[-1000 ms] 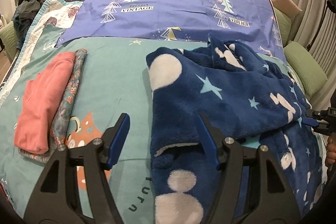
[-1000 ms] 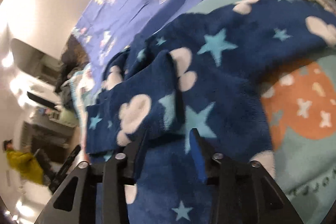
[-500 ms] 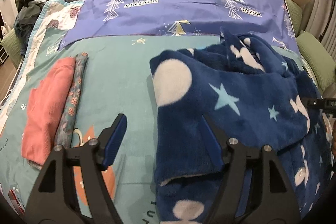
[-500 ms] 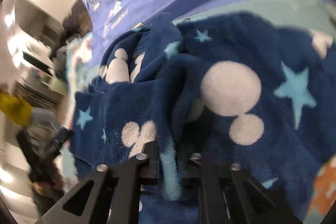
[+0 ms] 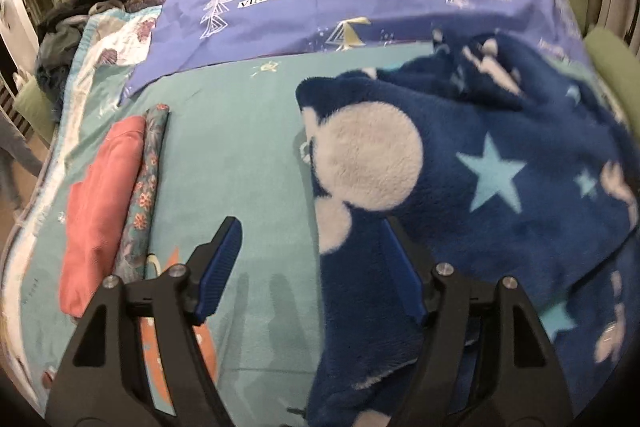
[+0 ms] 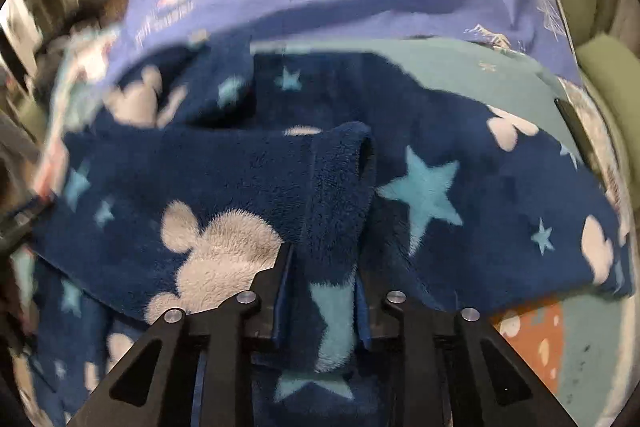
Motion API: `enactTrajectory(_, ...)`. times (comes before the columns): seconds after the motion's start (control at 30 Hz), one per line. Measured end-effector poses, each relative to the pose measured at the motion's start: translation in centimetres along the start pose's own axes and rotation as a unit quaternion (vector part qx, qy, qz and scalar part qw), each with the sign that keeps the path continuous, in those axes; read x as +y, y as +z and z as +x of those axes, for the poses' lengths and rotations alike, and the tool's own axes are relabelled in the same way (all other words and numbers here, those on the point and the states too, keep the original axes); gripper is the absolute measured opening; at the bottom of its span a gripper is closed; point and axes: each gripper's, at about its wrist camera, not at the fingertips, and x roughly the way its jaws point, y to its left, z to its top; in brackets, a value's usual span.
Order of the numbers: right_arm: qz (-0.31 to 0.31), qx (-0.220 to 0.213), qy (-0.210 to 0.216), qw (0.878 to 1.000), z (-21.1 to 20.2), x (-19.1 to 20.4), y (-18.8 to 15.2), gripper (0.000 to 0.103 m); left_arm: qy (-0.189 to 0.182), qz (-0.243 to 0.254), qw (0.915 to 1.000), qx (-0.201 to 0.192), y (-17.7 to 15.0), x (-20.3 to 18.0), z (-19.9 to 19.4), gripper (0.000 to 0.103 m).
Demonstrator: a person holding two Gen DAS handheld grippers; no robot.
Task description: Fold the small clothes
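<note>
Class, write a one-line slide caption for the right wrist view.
Right claw shut on a bunched fold of navy star-print fleece garment, lifted over the teal bedsheet.

Ahead of our left gripper (image 5: 310, 259), from eleven to twelve o'clock, we see an open strip of teal sheet (image 5: 232, 147) where a gripper could pass. At ten o'clock a folded pink garment (image 5: 100, 203) and a floral roll (image 5: 146, 183) just beside it block the way. From one to four o'clock the fleece robe (image 5: 480, 187) heaps up. At our right gripper (image 6: 324, 291) bunched robe fills the gap between the fingers.
</note>
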Motion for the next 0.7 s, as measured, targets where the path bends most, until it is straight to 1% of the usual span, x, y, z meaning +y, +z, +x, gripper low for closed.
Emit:
enactTrajectory(0.07,0.031,-0.013,0.002,0.999,-1.3,-1.4,-0.1,0.046,0.034,0.026,0.999,-0.013,-0.1,-0.3,0.1,0.073)
enactTrajectory(0.1,0.046,-0.03,0.0,0.999,-2.5,-2.6,-0.2,0.051,0.055,0.04,0.9975,-0.019,-0.1,-0.5,0.0,0.073)
enactTrajectory(0.13,0.051,-0.036,-0.007,0.998,-3.1,-3.5,-0.3,0.053,0.067,0.047,0.9964,-0.022,-0.1,-0.5,0.0,0.073)
enactTrajectory(0.17,0.053,-0.036,-0.015,0.998,-3.5,-4.3,-0.5,0.054,0.08,0.055,0.995,-0.023,0.0,-0.7,-0.1,0.073)
enactTrajectory(0.23,0.075,-0.022,-0.041,0.996,-3.9,-7.0,-1.2,0.054,0.095,0.055,0.9937,-0.023,0.2,-0.9,-0.7,0.072)
enactTrajectory(0.27,0.097,-0.014,-0.046,0.994,-3.7,-8.5,-1.5,0.054,0.097,0.053,0.9935,-0.026,0.4,-1.2,-1.2,0.072)
enactTrajectory(0.3,0.129,-0.006,-0.043,0.991,-3.7,-10.5,-1.9,0.054,0.091,0.051,0.9939,-0.034,0.5,-1.6,-2.0,0.072)
enactTrajectory(0.33,0.169,-0.001,-0.034,0.985,-3.7,-12.8,-2.5,0.054,0.075,0.051,0.9947,-0.048,0.6,-2.1,-3.1,0.072)
enactTrajectory(0.37,0.196,-0.001,-0.028,0.98,-3.8,-14.3,-3.1,0.054,0.059,0.054,0.995,-0.06,0.7,-2.8,-4.1,0.072)
enactTrajectory(0.47,0.307,-0.018,0.002,0.952,-4.4,-20.7,-5.5,0.054,-0.006,0.079,0.993,-0.088,1.1,-5.8,-7.0,0.072)
enactTrajectory(0.5,0.35,-0.028,0.013,0.936,-4.5,-23.2,-6.6,0.054,-0.026,0.088,0.9916,-0.091,1.2,-6.9,-7.6,0.072)
enactTrajectory(0.53,0.376,-0.035,0.02,0.926,-4.6,-24.7,-7.3,0.054,-0.051,0.097,0.9898,-0.092,1.3,-8.0,-8.1,0.072)
enactTrajectory(0.57,0.393,-0.039,0.025,0.918,-4.6,-25.6,-7.8,0.054,-0.068,0.102,0.9884,-0.09,1.4,-8.9,-8.3,0.072)
enactTrajectory(0.6,0.418,-0.047,0.032,0.907,-4.7,-27.2,-8.7,0.054,-0.091,0.104,0.9868,-0.085,1.5,-10.0,-8.4,0.072)
enactTrajectory(0.7,0.452,-0.058,0.035,0.89,-4.9,-29.9,-10.2,0.054,-0.125,0.097,0.9851,-0.067,1.6,-12.0,-7.6,0.072)
